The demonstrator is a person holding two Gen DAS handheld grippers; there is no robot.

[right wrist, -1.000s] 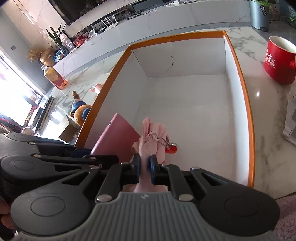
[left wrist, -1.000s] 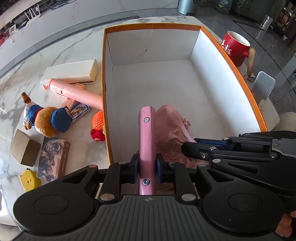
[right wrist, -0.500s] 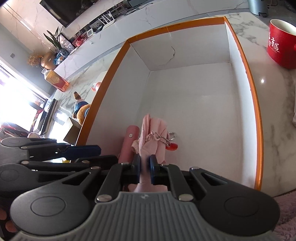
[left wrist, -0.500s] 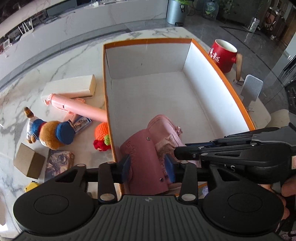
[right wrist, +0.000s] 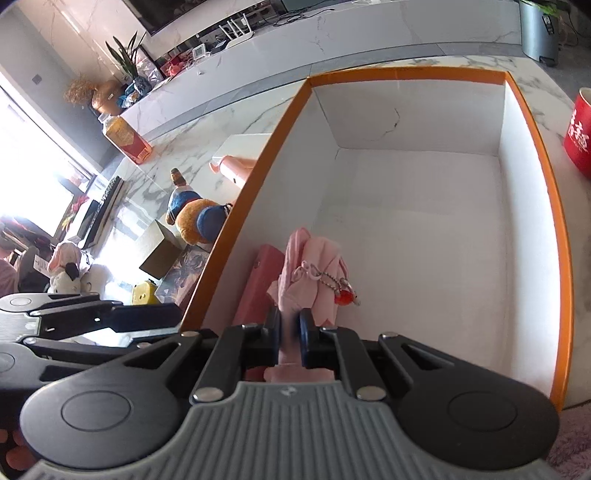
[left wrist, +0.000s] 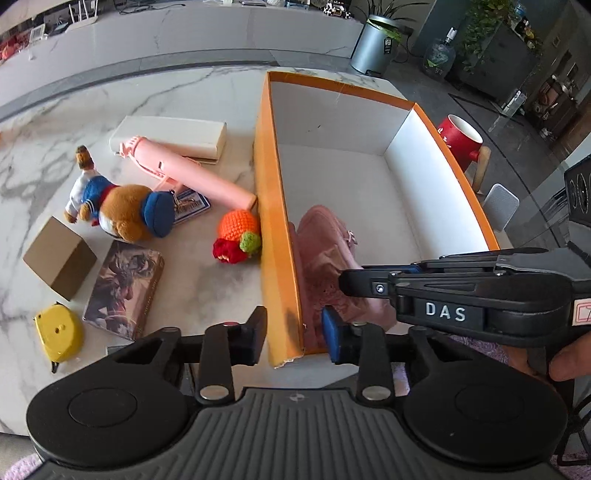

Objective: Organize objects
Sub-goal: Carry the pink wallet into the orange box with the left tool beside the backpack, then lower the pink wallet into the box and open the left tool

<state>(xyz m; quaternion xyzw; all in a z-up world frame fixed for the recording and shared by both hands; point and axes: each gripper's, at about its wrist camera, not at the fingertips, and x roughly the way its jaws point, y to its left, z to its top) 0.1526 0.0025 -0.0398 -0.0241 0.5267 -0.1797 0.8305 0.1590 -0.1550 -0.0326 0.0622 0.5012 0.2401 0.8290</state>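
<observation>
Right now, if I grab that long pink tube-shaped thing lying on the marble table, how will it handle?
The long pink tube looks rigid and smooth, so it may slip in the fingers. Being round, it could roll, though one end rests against the orange box.

From my feed, the white marble table with grey veining [left wrist: 207, 92] fills the foreground. Behind it runs a long pale marble counter [right wrist: 332, 33] carrying a white router with antennas [right wrist: 236, 31] and small clutter. A leafy potted plant [right wrist: 125, 55] stands at the counter's left end, with strong daylight pouring through a large window [right wrist: 33, 158] on the left. On the dark grey floor [left wrist: 424, 88] sits a cylindrical metal bin [left wrist: 373, 44], near dark cabinets [left wrist: 491, 55] and more greenery.
</observation>
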